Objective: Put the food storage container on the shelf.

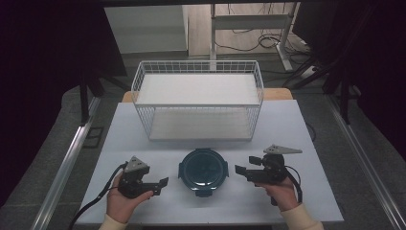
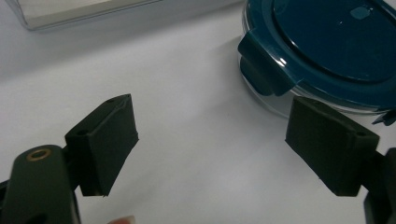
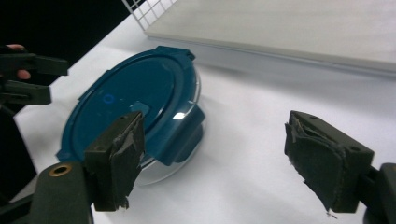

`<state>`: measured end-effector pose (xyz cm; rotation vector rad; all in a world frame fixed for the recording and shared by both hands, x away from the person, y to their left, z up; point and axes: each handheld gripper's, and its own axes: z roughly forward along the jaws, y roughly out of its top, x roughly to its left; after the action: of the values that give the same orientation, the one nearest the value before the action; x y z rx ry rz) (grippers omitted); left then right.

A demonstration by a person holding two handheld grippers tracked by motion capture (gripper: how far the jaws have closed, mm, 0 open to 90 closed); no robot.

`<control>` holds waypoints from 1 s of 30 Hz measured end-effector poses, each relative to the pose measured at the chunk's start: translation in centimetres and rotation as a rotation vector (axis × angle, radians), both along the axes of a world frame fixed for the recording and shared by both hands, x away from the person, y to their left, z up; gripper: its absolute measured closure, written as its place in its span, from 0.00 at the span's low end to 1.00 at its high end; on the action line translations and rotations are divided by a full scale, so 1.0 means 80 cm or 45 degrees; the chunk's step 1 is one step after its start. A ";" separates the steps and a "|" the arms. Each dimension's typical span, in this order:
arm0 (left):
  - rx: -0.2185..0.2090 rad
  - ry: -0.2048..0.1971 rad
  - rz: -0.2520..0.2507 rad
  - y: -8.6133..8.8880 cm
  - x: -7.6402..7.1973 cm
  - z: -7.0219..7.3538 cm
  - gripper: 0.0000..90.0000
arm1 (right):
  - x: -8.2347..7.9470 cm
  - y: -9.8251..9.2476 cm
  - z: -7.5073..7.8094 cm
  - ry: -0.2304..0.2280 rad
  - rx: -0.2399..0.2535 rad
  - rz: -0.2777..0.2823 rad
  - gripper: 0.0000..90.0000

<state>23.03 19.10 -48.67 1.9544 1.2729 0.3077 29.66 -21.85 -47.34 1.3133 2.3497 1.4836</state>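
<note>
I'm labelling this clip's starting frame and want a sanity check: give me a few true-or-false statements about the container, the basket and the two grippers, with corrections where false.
1. The round container has its teal lid on. True.
2. The container sits inside the white wire basket. False: it stands on the table, in front of the basket.
3. The left gripper is clamped on a lid latch. False: its jaws stand wide apart with nothing between them, beside the container.
4. The right gripper has its jaws open and holds nothing. True.
5. In the high view, the container lies between the two grippers. True.
6. The basket holds several items. False: nothing shows inside it but its pale floor.
</note>
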 end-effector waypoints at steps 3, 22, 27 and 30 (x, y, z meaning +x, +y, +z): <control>-0.013 0.010 -0.003 0.000 0.002 0.000 0.17 | 0.000 0.002 -0.001 0.020 0.024 0.002 0.21; -0.248 0.107 -0.061 -0.008 0.007 -0.002 0.17 | 0.003 0.025 -0.011 0.138 0.081 0.047 0.15; -0.326 0.117 -0.066 -0.007 0.012 -0.004 0.17 | 0.004 0.028 -0.009 0.152 0.116 0.038 0.15; -0.353 0.136 -0.065 -0.009 0.016 -0.006 0.17 | 0.007 0.030 -0.011 0.174 0.125 0.029 0.15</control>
<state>24.31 18.40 -49.14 1.7809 1.2579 -0.0002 30.19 -19.48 -48.23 1.4600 2.4094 1.5826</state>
